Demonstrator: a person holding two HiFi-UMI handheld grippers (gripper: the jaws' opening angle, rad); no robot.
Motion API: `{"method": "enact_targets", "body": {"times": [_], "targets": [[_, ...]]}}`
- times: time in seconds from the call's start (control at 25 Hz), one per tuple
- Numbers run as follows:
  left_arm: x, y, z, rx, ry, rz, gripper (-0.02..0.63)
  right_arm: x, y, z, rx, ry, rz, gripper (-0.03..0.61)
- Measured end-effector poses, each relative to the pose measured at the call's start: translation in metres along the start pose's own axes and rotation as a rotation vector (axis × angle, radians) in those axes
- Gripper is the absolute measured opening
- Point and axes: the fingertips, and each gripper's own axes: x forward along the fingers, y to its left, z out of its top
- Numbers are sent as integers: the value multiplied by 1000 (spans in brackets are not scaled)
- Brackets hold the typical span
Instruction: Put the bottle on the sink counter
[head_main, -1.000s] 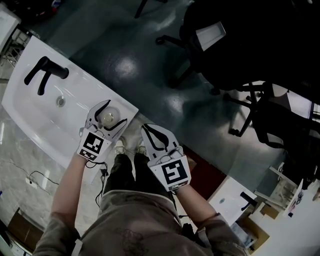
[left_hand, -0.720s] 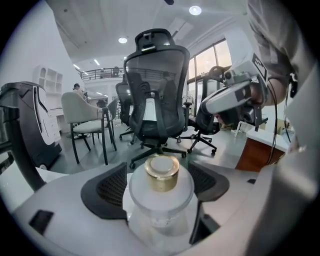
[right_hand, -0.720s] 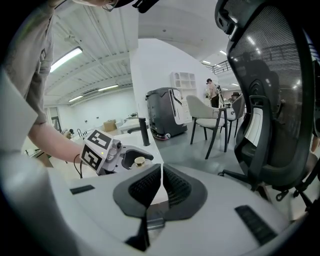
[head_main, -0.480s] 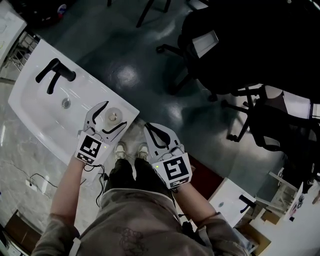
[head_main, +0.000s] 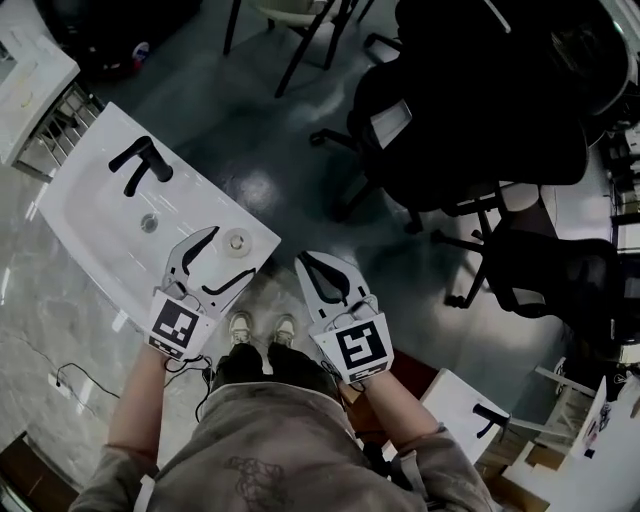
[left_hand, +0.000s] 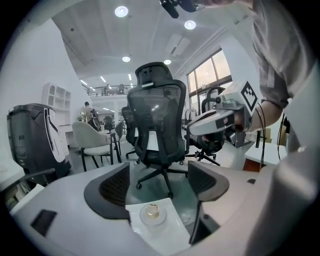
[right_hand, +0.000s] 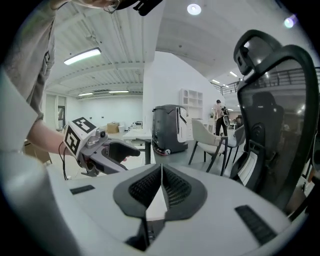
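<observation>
The bottle (head_main: 237, 240) stands on the near corner of the white sink (head_main: 95, 225). That is left of the middle in the head view. The bottle is upright, and we see its round top from above. A black tap (head_main: 140, 162) sits at the far side of the sink, up and to the left. A small drain (head_main: 149, 223) lies between the tap and the bottle.

The left tongs (head_main: 232, 252) are wide apart. The bottle is in the gap at their tips, but the tongs do not touch it. In the left gripper view the bottle (left_hand: 152, 213) sits low in the middle, on the white corner (left_hand: 172, 227). One dark pad (left_hand: 116, 186) is to its left and the other is to its right, both clear of it. They hold nothing.

The right tongs (head_main: 305, 260) are in the lower middle of the head view, over the dark floor (head_main: 300, 150). They are just right of the sink corner. Their two halves are pressed together, with nothing between them. The right gripper view shows the same thing, two ribbed pads (right_hand: 172, 189) meeting in one line.

Two shoes (head_main: 262, 327) show low down between the two tongs. Black chairs (head_main: 470, 120) fill the upper right of the head view. One black chair (left_hand: 157, 125) stands straight ahead in the left gripper view.
</observation>
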Motion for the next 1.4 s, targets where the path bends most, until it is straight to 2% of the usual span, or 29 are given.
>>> {"method": "enact_targets", "body": {"times": [0.12,0.32,0.52,0.68,0.72,0.76,0.8,0.88,0.96,1.24,1.4], "targets": [[-18,2,20,9,-22,44,362,-13,2,19,-34,-43,-10,32],[-53,-1,52,-50,-79,111,362,-41,9,51,-50,-113,-26,32],[-79,4,81,-5,-79,190,357,-62,12,86,-57,-188,-21,32],[-102,4,101,14,-102,264,329,-79,22,110,-76,-247,-3,32],[-109,5,105,9,-109,290,280,-82,25,116,-74,-260,2,32],[-116,5,109,0,-117,311,199,-86,29,121,-67,-276,6,32],[-123,4,112,-9,-124,327,166,-90,33,126,-58,-291,12,32],[-137,3,116,-11,-137,353,143,-96,41,131,-66,-305,30,32],[-150,-1,120,-8,-159,378,83,-100,49,133,-78,-313,53,32],[-169,-18,120,-5,-128,430,32,-108,69,135,-76,-334,97,32],[-171,-23,116,-15,-119,440,26,-111,81,137,-52,-354,146,32]]}}
